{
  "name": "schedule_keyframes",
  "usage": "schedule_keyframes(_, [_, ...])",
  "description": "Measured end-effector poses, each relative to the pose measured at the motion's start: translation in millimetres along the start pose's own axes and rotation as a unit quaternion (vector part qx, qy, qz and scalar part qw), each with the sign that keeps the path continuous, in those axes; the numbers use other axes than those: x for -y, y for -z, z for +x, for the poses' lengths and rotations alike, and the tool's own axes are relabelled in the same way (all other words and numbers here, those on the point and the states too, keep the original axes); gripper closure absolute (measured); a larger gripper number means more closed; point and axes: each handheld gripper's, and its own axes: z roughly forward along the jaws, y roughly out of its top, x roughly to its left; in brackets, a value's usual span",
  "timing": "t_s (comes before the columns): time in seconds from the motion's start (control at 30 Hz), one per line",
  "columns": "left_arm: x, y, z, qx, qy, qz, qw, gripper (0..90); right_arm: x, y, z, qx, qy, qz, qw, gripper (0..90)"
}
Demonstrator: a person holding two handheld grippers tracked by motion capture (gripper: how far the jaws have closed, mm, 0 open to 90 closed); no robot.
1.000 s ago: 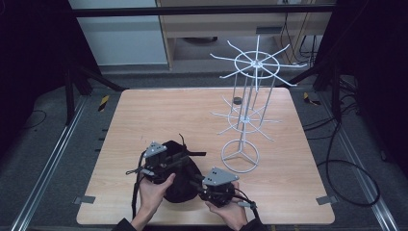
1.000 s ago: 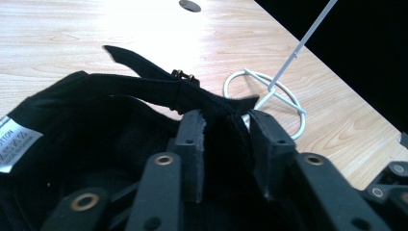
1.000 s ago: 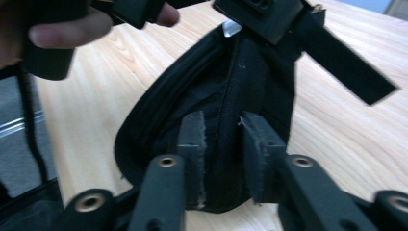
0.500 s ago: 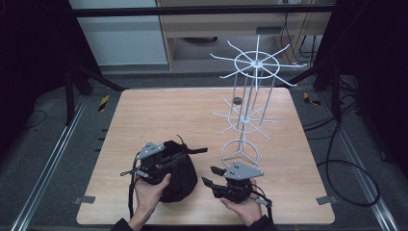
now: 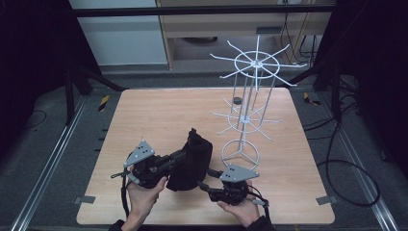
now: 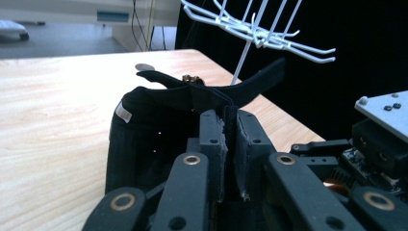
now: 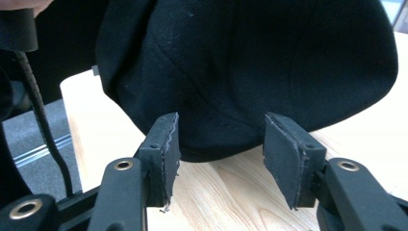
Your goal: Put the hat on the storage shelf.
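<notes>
The left gripper [image 5: 166, 161] has closed its fingers [image 6: 211, 144] on the black cap's [image 5: 192, 159] strap, lifting it upright off the worktop [image 5: 159, 110]. The right gripper's [image 7: 221, 154] fingers have just been opening and stand apart, holding nothing, probably freeing the cap for the white wire hanging rack [image 5: 250, 91].

Black cap [image 5: 192, 161] — formerly slumped flat on the table [image 5: 159, 115], now raised on edge, strap end uppermost. Left gripper [image 5: 180, 155] — jaws have just closed onto the cap's strap [image 6: 230, 98] and lifted with it. Right gripper [image 5: 206, 179] — drawn back from the cap toward the table's near edge; jaws have just been opening, nothing between them, cap just ahead.
</notes>
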Motion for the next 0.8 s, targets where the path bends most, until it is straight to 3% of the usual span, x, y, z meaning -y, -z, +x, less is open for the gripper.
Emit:
schedule_keyframes(0.23, [2.1,-2.0,2.2,-0.008,0.002,0.002,1.0,82.7,-1.0,-4.4,7.1,-0.035,-0.003,-0.01,0.9993,45.6])
schedule_keyframes(0.33, [2.1,-2.1,2.6,0.001,0.007,0.001,1.0,82.8,-1.3,-6.6,10.3,-0.041,0.005,-0.006,0.9991,46.7])
schedule_keyframes(0.4, [2.2,-2.2,2.0,0.007,0.008,0.0,0.9999,82.7,-1.5,-9.0,12.2,-0.043,0.013,-0.002,0.999,54.9])
schedule_keyframes(0.43, [2.2,-2.6,1.0,0.009,0.006,0.0,0.9999,82.7,-1.6,-10.3,12.6,-0.04,0.021,0.005,0.999,70.6])
schedule_keyframes(0.47, [2.2,-2.6,1.0,0.009,0.006,0.0,0.9999,82.7,-1.6,-10.3,12.6,-0.04,0.021,0.005,0.999,70.6])
schedule_keyframes(0.5, [2.0,-2.5,1.0,0.01,0.005,-0.002,0.9999,82.7,-2.0,-9.8,11.8,-0.042,0.021,0.007,0.9989,86.1])
schedule_keyframes(0.73, [0.1,0.4,4.7,0.015,0.011,-0.011,0.9998,82.7,-7.5,-2.1,9.5,-0.03,0.025,0.003,0.9992,90.0])
schedule_keyframes(0.8, [-0.2,2.1,6.3,0.007,0.004,-0.012,0.9999,82.7,-10.5,1.2,9.3,-0.025,0.031,0.004,0.9992,90.0])
